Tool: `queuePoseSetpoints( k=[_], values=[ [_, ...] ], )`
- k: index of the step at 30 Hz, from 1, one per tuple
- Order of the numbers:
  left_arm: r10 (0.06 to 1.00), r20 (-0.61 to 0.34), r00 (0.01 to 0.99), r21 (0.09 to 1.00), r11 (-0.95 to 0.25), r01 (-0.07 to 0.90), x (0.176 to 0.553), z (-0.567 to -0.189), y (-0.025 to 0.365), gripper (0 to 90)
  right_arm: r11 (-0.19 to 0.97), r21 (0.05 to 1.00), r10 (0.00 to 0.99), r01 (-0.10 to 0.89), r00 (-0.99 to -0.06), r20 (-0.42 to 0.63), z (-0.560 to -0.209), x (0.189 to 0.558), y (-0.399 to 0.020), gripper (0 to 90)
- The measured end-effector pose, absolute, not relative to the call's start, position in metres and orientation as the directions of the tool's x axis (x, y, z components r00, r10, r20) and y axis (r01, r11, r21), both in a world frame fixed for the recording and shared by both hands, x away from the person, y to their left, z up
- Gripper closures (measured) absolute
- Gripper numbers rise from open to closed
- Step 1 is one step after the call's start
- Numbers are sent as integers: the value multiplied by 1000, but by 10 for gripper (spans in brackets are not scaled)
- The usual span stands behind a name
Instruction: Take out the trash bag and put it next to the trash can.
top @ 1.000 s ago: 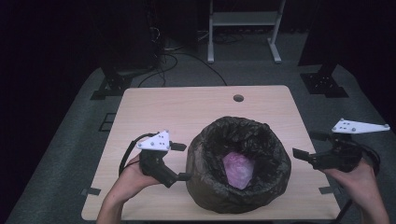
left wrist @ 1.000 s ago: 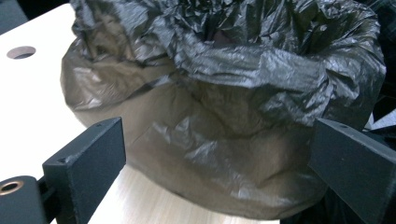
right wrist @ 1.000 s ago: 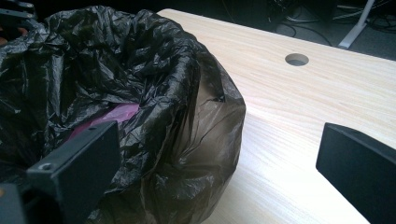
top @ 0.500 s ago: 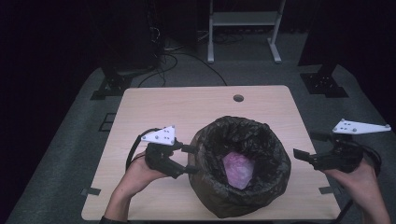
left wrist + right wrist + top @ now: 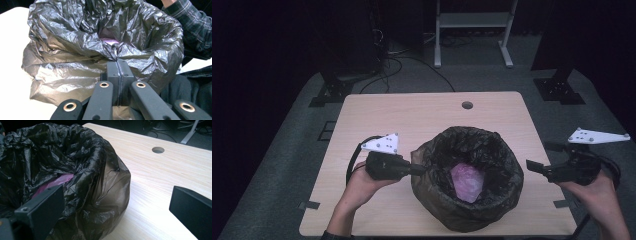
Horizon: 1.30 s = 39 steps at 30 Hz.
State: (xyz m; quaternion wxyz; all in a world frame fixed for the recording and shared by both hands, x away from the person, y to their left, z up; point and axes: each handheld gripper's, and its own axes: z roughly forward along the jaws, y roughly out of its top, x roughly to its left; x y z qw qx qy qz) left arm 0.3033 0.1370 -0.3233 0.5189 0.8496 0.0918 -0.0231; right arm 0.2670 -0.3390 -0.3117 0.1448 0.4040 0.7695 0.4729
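A black bin bag [image 5: 469, 185] stands open near the front edge of the desk [image 5: 432, 112], a little toward its right side, with something pink [image 5: 467, 181] lying inside; what that pink item is cannot be made out, though it looks like crumpled plastic. The left gripper [image 5: 414, 169] is pressed against the bag's left rim, and in the left gripper view its jaws are seen brought fully together on a pinched fold of the rim [image 5: 115, 51]. The right gripper [image 5: 539, 167] is held just off the right edge of the desk, near the bag's right side but apart from it; in the right gripper view its jaws stand wide apart with nothing between them, the bag's wall [image 5: 100, 185] lying ahead of the left jaw.

The step in hand is judged to be the gathering of the bag's mouth: one side has been taken, the opposite side has not yet been. The next move calls for the right gripper to be brought in to the right rim and closed on a fold there, at a height matching the left grip, so that the mouth can be drawn together without the bag being tipped.
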Motion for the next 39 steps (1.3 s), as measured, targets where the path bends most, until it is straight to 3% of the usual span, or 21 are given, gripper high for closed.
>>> queuePoseSetpoints(
  k=[17, 39],
  values=[
    [78, -87, 993, 912, -394, 111, 308, -284, 112, 896, 227, 849, 756, 478, -635, 155, -310, 267, -340, 0],
    [-15, -83, 996, 888, -454, 67, 336, -266, -2, 896, 200, 865, 766, 461, -624, 155, -306, 264, -358, 0]
  ],
)
